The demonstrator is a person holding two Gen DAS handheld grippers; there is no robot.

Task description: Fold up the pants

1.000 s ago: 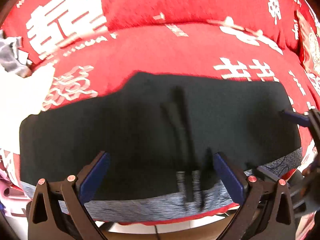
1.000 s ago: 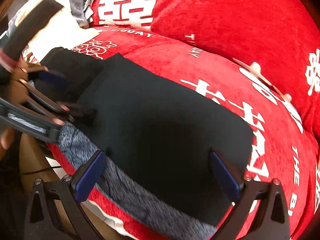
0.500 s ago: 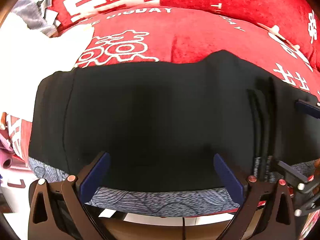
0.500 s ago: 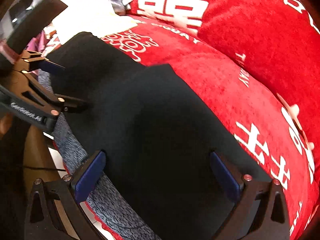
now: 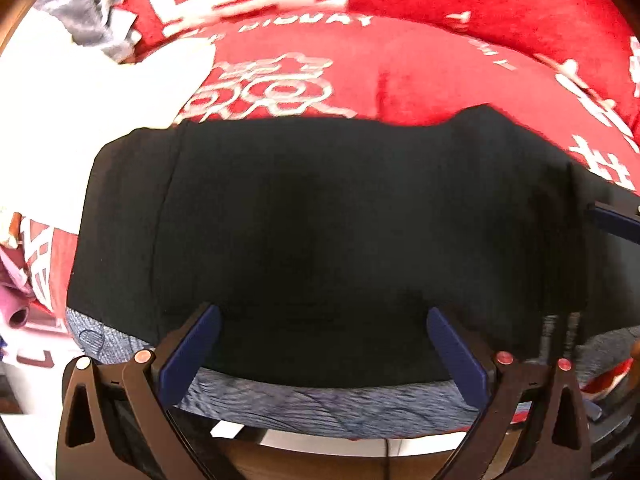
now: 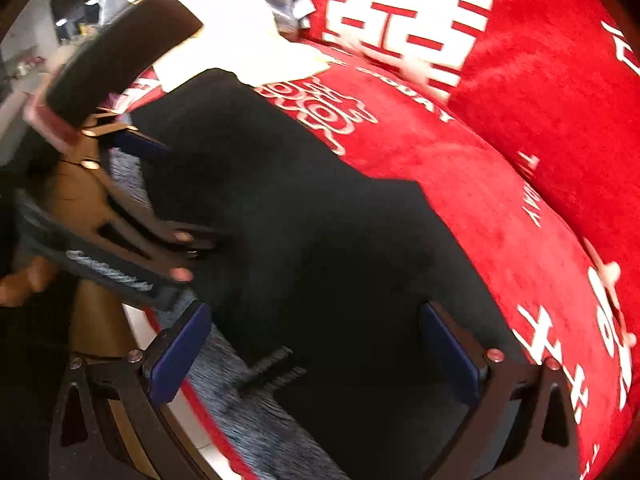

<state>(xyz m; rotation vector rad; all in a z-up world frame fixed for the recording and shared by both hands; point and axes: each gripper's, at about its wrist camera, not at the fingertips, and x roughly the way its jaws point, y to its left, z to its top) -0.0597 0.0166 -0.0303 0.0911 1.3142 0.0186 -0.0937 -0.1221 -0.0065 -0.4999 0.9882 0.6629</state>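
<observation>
Plush red velvet cover (image 5: 420, 68) with bold white characters and lettering, draped over rounded cushions, filling most of both views. At upper left, a white cloth (image 5: 80, 100) and a crumpled grey fabric (image 5: 84, 24), blurred. Flat across the front cushion, black pants (image 5: 320, 240), matte and smooth, roughly rectangular, one seam running down the left part, far edge slightly wavy. Along the near edge, a heathered grey-blue band (image 5: 320, 404) of knit texture, with two thin black drawstrings (image 6: 276, 368) lying over it. Left gripper (image 5: 320, 348) spread wide above the near edge, grasping nothing. Right gripper (image 6: 316, 348) likewise spread wide over the pants, empty; blue pads (image 6: 180, 348) flat and rubbery.
</observation>
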